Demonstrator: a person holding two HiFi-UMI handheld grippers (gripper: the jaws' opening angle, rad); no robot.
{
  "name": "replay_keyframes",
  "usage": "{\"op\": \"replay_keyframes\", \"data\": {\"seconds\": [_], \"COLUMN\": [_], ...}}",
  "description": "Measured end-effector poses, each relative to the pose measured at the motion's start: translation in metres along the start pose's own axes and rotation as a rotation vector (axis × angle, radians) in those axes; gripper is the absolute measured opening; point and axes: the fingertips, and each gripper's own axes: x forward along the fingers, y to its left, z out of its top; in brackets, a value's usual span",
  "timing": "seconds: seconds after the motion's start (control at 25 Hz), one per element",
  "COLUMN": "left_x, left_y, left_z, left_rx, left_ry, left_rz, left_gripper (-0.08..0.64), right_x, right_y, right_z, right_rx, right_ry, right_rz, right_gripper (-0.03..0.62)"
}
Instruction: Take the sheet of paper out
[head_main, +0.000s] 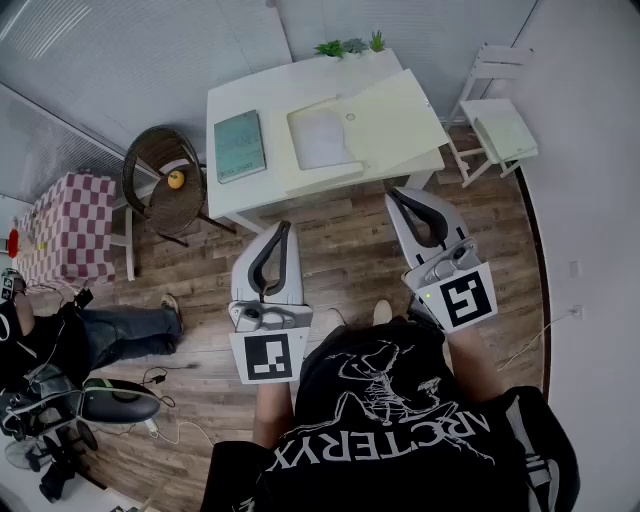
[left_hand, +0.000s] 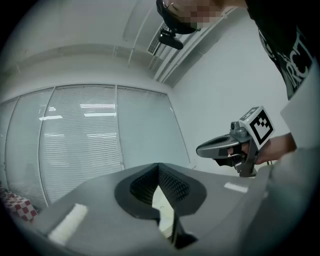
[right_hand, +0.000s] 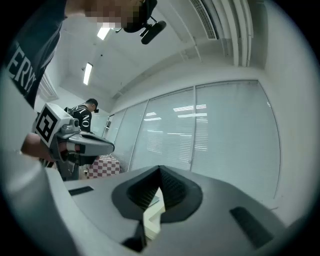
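Observation:
A white sheet of paper (head_main: 322, 138) lies inside an open pale yellow-green folder (head_main: 390, 115) on the white table (head_main: 270, 85). Both grippers hang level over the wood floor, short of the table's near edge. My left gripper (head_main: 286, 228) is shut with nothing in it, as is my right gripper (head_main: 393, 194). In the left gripper view its own jaws (left_hand: 159, 167) meet at the tip, and the right gripper (left_hand: 200, 149) shows beside it. In the right gripper view the jaws (right_hand: 160, 171) are closed and empty, with the left gripper (right_hand: 111, 146) to the side.
A teal book (head_main: 240, 146) lies on the table's left part, and small plants (head_main: 350, 45) stand at its far edge. A white chair (head_main: 500, 130) stands right of the table, a wicker chair (head_main: 165, 180) left. A person (head_main: 110, 335) sits on the floor at left.

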Motion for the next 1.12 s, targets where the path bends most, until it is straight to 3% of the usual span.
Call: {"op": "replay_keyframes", "data": {"seconds": [0.48,0.88,1.12], "left_x": [0.018,0.047,0.08], "left_y": [-0.008,-0.029,-0.019], "left_z": [-0.004,-0.001,-0.014], "left_rx": [0.005,0.008,0.007], "left_ry": [0.028,0.026,0.052], "left_rz": [0.015,0.08,0.074], "left_gripper": [0.011,0.011,0.011], "right_x": [0.002,-0.007,0.02], "right_y": [-0.016,-0.052,-0.073], "right_z": [-0.006,-0.021,-0.043], "right_rx": [-0.006,0.002,0.025], "right_ry": [-0.014,-0.028,-0.001], "right_rz": [0.019,0.068,0.073], "right_gripper": [0.012,0.012,0.012]}}
